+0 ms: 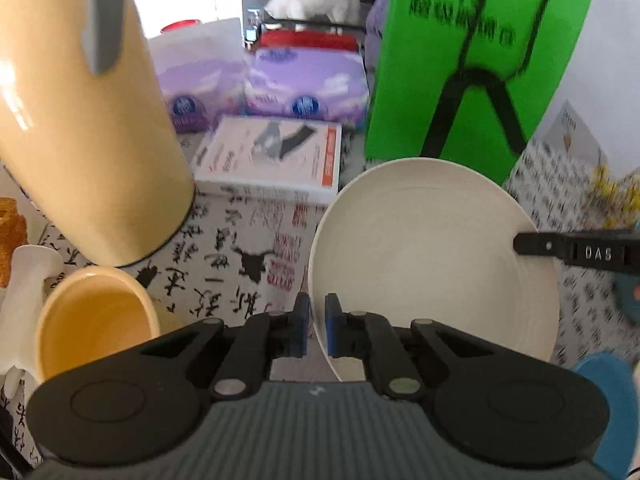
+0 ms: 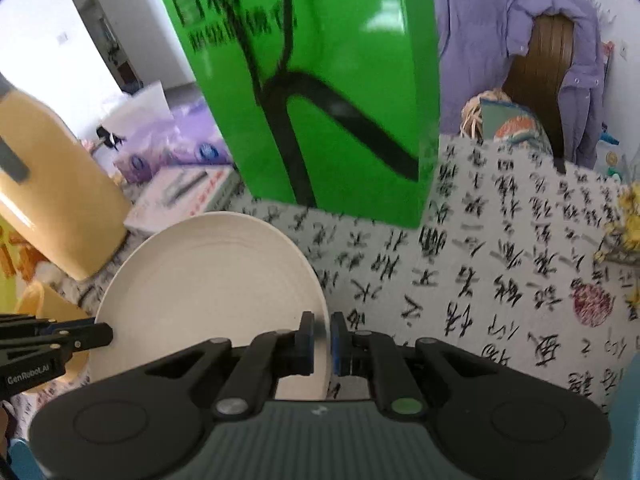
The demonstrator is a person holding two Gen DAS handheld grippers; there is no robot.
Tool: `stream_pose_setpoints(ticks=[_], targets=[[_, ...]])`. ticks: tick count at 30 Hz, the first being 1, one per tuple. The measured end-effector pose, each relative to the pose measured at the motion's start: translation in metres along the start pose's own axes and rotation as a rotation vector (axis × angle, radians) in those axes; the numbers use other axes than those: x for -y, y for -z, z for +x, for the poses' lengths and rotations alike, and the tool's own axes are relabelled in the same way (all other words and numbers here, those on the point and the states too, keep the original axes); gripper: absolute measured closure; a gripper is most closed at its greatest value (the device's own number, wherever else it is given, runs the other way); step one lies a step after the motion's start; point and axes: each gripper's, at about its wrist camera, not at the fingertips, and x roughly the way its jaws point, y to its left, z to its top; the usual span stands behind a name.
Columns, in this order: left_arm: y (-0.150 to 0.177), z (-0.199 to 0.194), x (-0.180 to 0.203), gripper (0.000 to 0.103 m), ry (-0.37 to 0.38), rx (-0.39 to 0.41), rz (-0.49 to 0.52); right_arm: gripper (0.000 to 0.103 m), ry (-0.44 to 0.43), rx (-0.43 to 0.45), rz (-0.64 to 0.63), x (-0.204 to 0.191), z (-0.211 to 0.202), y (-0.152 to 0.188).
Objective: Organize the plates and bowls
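A cream round plate (image 1: 432,252) is held above the calligraphy tablecloth by both grippers. My left gripper (image 1: 318,322) is shut on the plate's near-left rim. My right gripper (image 2: 322,338) is shut on the plate's (image 2: 208,288) right rim; its black finger (image 1: 560,246) shows at the plate's right edge in the left wrist view. The left gripper's fingers (image 2: 72,338) reach the plate's left edge in the right wrist view. A yellow cup (image 1: 94,320) lies at the lower left.
A tall yellow container (image 1: 76,128) stands at the left. A green bag (image 1: 476,64) stands behind the plate. A white book (image 1: 276,160) and purple tissue packs (image 1: 304,80) lie behind. A blue object (image 1: 612,392) is at the right edge. A chair with a purple jacket (image 2: 532,48) is beyond the table.
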Motion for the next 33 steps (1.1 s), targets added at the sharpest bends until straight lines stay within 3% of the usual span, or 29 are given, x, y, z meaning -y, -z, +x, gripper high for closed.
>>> stream_pose_setpoints(ticks=[9,17,33], targets=[[-0.003,-0.079,0.008,0.095,0.019,0.108,-0.026,0.095,0.008,0.108,-0.029,-0.024,-0.074,-0.005],[0.039,-0.157,0.003,0.095,0.040,0.169,-0.062,0.094,0.016,0.175,-0.086,-0.066,-0.149,0.019],[0.213,-0.251,0.006,0.095,0.097,0.244,-0.090,0.094,0.067,0.181,-0.122,-0.107,-0.249,0.197]])
